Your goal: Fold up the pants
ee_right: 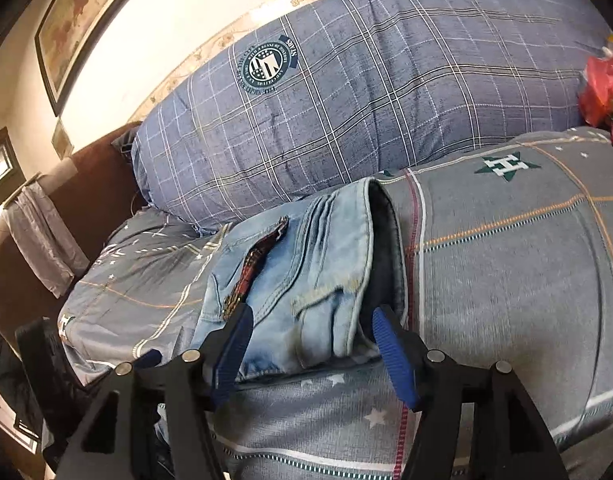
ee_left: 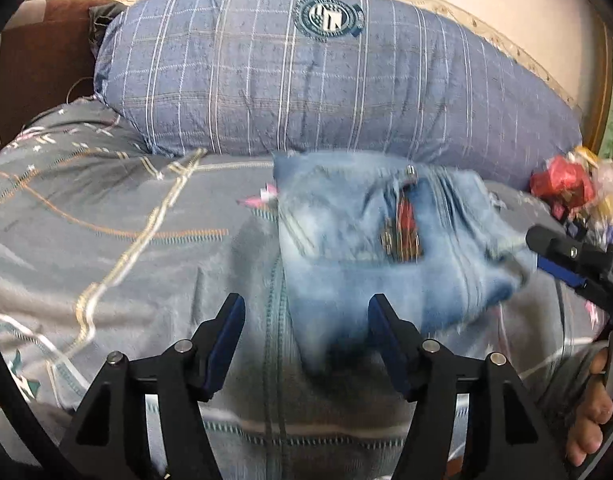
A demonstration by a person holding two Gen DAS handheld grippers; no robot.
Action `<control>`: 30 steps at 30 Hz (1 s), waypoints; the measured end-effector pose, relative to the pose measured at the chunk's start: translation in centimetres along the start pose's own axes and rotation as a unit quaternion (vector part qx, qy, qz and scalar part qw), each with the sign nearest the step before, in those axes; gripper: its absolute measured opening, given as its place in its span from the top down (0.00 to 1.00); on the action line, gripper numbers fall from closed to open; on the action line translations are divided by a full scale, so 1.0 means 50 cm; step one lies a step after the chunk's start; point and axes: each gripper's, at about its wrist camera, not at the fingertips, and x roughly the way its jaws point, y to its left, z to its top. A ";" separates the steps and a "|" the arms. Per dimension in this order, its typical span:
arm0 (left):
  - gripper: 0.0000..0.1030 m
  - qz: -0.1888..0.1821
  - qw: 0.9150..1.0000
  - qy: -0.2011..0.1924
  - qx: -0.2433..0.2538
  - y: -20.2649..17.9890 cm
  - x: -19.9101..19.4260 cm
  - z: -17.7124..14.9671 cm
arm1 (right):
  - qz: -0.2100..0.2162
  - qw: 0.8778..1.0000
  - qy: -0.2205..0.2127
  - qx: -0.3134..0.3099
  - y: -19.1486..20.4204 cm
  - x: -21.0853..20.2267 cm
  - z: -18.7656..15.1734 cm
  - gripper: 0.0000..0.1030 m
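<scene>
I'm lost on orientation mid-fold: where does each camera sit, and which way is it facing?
Left wrist: on the left tool, aimed down over the bed at the folded jeans and plaid pillow; the right tool and fingers show at right.
Right wrist: on the right tool, jaws open astride the jeans' near edge.
Shared: jeans, pillow, bedspread.

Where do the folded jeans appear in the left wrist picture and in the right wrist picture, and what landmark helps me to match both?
Left wrist view: the jeans lie right of centre on the grey bedsheet, beyond the open left gripper.
Right wrist view: the jeans lie at centre, just ahead of the open right gripper.
Shared landmark: the round badge on the blue checked pillow.
</scene>
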 end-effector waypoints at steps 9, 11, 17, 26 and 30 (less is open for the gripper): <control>0.25 -0.049 0.998 0.026 -0.027 0.047 0.118 0.165 | 0.022 0.995 0.078 0.051 -0.079 0.115 0.160 0.36; 0.25 -0.067 0.996 0.047 -0.042 0.062 0.158 0.181 | 0.019 0.994 0.092 0.055 -0.106 0.155 0.178 0.36; 0.25 -0.156 0.973 0.101 -0.140 0.097 0.264 0.168 | 0.053 0.991 0.107 0.058 -0.132 0.230 0.184 0.50; 0.73 -0.151 0.980 0.058 -0.114 0.074 0.222 0.182 | 0.041 0.997 0.067 -0.002 -0.077 0.195 0.209 0.93; 0.65 -0.101 0.986 0.098 -0.086 0.049 0.268 0.161 | 0.021 0.990 0.134 0.042 -0.122 0.263 0.176 0.93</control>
